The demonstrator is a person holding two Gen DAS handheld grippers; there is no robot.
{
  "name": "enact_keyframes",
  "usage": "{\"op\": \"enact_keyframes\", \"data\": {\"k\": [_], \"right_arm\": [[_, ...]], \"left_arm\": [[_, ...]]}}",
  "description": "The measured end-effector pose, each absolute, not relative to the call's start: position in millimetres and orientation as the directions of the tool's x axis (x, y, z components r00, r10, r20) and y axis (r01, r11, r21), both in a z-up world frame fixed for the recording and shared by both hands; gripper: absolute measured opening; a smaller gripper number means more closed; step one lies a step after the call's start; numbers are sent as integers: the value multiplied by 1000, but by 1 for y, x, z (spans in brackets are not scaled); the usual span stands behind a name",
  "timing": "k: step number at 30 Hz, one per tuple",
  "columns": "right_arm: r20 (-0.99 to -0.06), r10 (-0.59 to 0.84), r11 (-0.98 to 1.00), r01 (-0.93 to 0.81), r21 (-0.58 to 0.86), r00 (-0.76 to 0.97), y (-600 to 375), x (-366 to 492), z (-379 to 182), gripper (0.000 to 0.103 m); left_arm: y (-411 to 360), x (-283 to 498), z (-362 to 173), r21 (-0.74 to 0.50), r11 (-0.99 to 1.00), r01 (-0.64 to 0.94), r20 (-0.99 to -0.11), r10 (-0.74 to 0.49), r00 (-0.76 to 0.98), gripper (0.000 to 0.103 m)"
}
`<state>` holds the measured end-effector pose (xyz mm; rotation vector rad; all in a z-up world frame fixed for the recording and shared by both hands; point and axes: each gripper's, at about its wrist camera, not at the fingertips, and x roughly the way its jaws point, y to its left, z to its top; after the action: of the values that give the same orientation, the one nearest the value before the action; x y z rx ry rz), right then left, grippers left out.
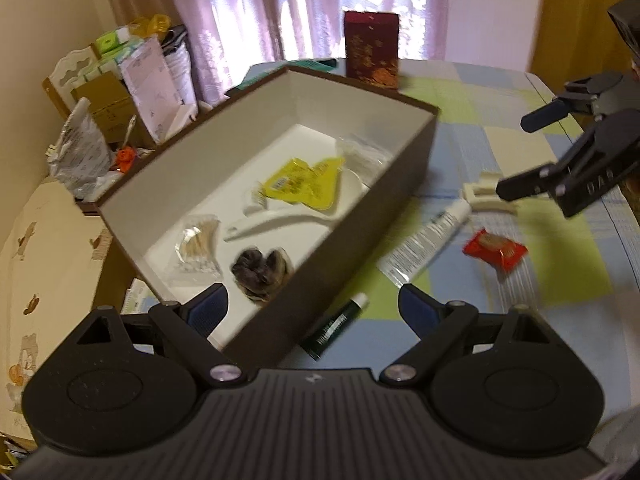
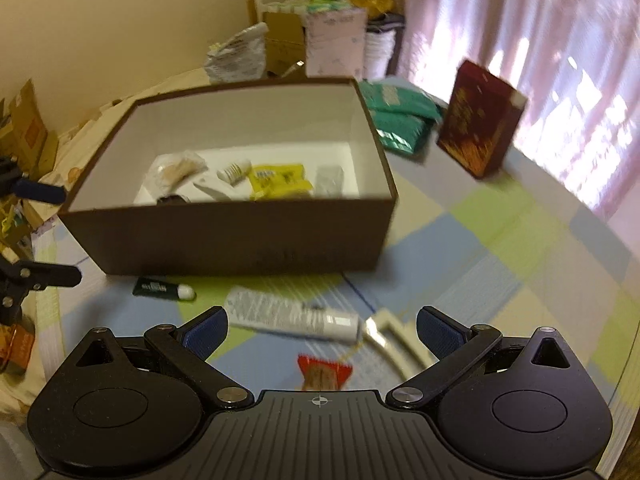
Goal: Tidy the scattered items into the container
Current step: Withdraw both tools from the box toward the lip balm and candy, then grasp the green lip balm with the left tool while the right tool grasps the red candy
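A brown box (image 1: pixel 352 224) (image 2: pixel 224 236) with a white inside stands on the checked tablecloth and holds a yellow packet (image 1: pixel 304 184) (image 2: pixel 276 180), a bag of cotton swabs (image 1: pixel 198 246), a white shoehorn-like piece (image 1: pixel 276 220) and a dark furry item (image 1: pixel 260 270). Outside it lie a dark green tube (image 1: pixel 336 326) (image 2: pixel 162 289), a white tube (image 1: pixel 428 240) (image 2: pixel 292 314), a red snack packet (image 1: pixel 496 250) (image 2: pixel 324 372) and a cream plastic clip (image 1: pixel 486 194) (image 2: pixel 394 336). My left gripper (image 1: pixel 314 306) hangs open over the box's near corner. My right gripper (image 2: pixel 322 330) (image 1: pixel 516 156) is open above the white tube and red packet.
A dark red carton (image 1: pixel 372 48) (image 2: pixel 480 120) stands behind the box, with green packets (image 2: pixel 400 116) beside it. A cluttered pile of boxes and bags (image 1: pixel 112 100) (image 2: pixel 296 36) lies at the table's far-left side. Curtains hang behind.
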<state>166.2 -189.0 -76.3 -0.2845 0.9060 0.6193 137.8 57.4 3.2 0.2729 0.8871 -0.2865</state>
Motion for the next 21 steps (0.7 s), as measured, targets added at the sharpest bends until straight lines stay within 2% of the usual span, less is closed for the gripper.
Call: {"op": "enact_keyframes", "data": {"k": [4,10,12,19,20,21], "right_arm": [[-820,363,830,-554,68,443,-208,158,-92,103],[-839,333,888,-443,125,431,-238,144,-111,103],[-843,324,908,-390,150,430,-250,140,-116,103],[-864,266,960,-194,200,428,-287,127,-128,103],[-865,260,964,-169,206,429,-292,125,-129,103],[-866,252,967,-145,209,431,-296,122,-131,103]], "left_arm": [[52,126,-15,96,912,399,-788,-175,590,86],[35,116,-48,146,850,507,-781,-216,586,81],[30,118,-61,172,830,530,-782,-213,586,72],[25,143,-98,205,790,578,-812,-193,551,49],[25,146,-101,216,786,580,-813,-184,552,41],[24,149,-103,224,782,581,-814,-178,554,38]]}}
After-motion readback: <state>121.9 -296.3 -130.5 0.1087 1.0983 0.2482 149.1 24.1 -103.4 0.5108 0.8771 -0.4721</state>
